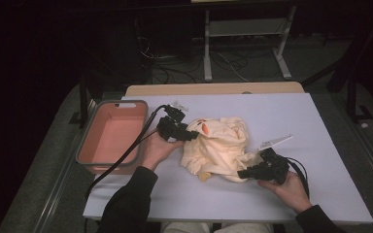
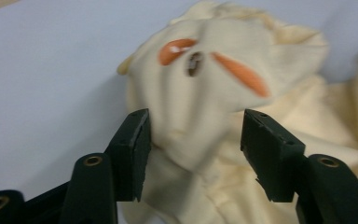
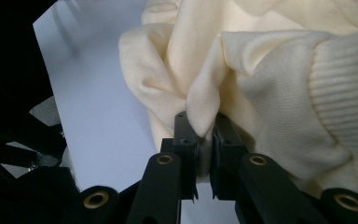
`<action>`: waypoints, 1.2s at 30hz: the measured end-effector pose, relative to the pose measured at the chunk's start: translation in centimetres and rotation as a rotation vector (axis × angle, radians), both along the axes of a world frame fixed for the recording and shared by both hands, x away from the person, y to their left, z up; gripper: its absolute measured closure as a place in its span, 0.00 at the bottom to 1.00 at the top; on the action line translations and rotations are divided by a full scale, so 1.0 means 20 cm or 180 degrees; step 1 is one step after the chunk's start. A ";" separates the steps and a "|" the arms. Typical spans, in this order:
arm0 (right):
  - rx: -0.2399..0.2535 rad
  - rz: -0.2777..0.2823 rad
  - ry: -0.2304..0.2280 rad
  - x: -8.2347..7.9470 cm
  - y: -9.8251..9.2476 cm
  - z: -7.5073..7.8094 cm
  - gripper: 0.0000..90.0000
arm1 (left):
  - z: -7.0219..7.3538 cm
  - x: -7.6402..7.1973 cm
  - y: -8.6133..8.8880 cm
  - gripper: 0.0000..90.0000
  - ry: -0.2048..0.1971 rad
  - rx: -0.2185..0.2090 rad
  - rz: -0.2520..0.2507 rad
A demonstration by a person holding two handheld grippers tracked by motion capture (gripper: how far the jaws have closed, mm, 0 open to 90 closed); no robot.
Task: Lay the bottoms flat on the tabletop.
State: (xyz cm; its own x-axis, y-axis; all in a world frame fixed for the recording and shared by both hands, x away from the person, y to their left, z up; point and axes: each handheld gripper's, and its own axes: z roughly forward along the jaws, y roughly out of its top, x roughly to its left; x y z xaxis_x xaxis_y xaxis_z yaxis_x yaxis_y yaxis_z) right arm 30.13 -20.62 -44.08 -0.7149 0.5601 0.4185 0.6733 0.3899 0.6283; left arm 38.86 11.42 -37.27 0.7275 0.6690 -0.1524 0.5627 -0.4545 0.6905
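On white table [image 1: 281,116], cream garment [image 1: 221,148] lies between both hand-held grippers.

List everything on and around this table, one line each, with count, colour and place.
Crumpled cream fabric garment with orange marks: one, cream, table centre.
Rectangular salmon-pink plastic bin: one, pink with grey rim, left table edge.
Table: one, pale lilac top.
Metal stand: one, grey, floor behind table.
Left gripper: one, black, jaws open around a garment fold.
Right gripper: one, black, shut on a garment fold.
Hands: two, dark sleeves, near edge.
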 end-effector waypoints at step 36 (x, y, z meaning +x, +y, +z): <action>0.0017 -0.0079 -0.0126 -0.05 0.06 0.05 0.80 | -0.37 -0.36 -0.29 0.94 0.0408 0.0030 -0.1267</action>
